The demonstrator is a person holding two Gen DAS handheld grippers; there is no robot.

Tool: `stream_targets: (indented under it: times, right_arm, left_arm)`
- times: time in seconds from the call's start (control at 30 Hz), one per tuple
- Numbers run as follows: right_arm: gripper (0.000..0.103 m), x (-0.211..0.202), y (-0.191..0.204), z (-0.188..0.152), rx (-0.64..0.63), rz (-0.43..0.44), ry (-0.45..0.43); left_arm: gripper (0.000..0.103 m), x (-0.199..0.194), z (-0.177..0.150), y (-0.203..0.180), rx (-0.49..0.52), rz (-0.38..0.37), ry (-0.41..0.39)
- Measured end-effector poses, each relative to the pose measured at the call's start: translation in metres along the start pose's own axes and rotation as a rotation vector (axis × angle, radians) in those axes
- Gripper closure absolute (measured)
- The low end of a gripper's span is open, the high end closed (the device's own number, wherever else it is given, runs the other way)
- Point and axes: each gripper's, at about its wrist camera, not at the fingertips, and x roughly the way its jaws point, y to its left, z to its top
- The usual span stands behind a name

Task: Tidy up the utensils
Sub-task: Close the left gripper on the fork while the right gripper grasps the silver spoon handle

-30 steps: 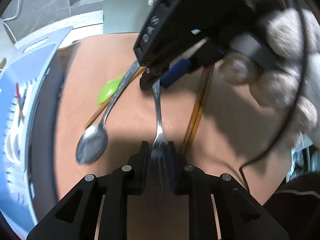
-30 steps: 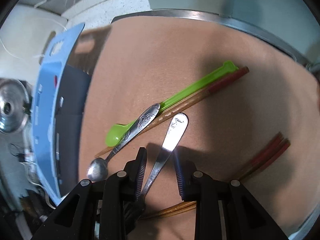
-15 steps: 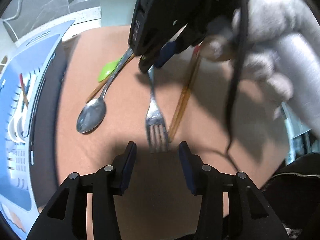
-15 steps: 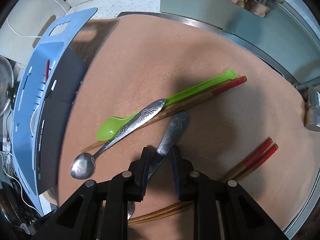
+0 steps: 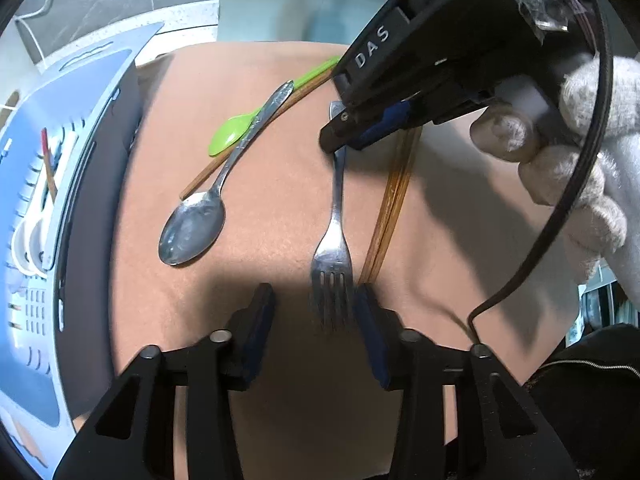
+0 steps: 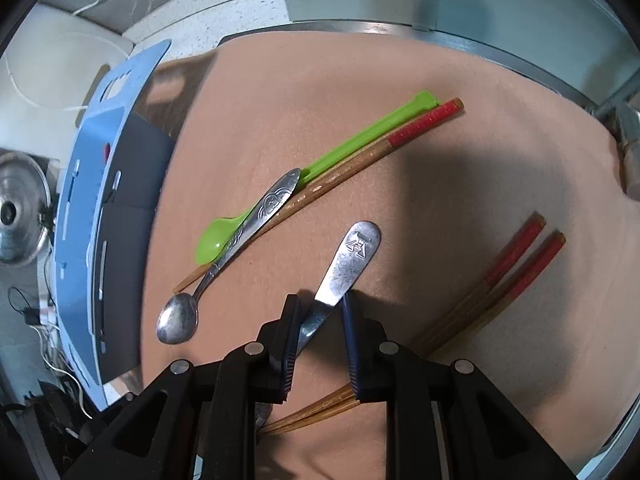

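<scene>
Since 1 s ago left tongs (image 5: 314, 312) let go of fork (image 5: 334, 240) tines – now closing, tines between, unpinched. Right view: right tongs (image 6: 320, 320) clamp handle on bench (image 6: 440, 60); lift level, w/o snagging chopsticks (image 6: 496, 284).

Your left gripper (image 5: 314, 312) is matte black plastic, its two angular arms cut with triangular openings and pinned by round silver screws, with dark blue pads lining the inner faces. Your right gripper (image 6: 320, 322) is built the same way; its black housing carries the white letters "DAS". A thin black cable (image 5: 560, 208) loops beside it. You wear a white knitted glove (image 5: 576, 160) and a dark sleeve (image 5: 592, 380).
</scene>
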Motion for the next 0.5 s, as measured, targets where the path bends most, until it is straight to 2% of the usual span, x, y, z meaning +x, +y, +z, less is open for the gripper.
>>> stream_targets:
  times: [0.1, 0.37, 0.5]
  right_arm:
    - [0.086, -0.002, -0.004, 0.002, 0.035, 0.02, -0.014]
    - [0.091, -0.006, -0.017, -0.012, 0.106, 0.113, -0.045]
    - [0.093, -0.007, -0.017, -0.013, 0.119, 0.138, -0.05]
  left_arm:
    - [0.082, 0.0, -0.002, -0.001, 0.013, 0.001, 0.001]
    - [0.082, -0.004, -0.015, -0.003, -0.011, 0.005, -0.019]
    - [0.082, -0.013, -0.015, -0.017, 0.004, 0.024, -0.024]
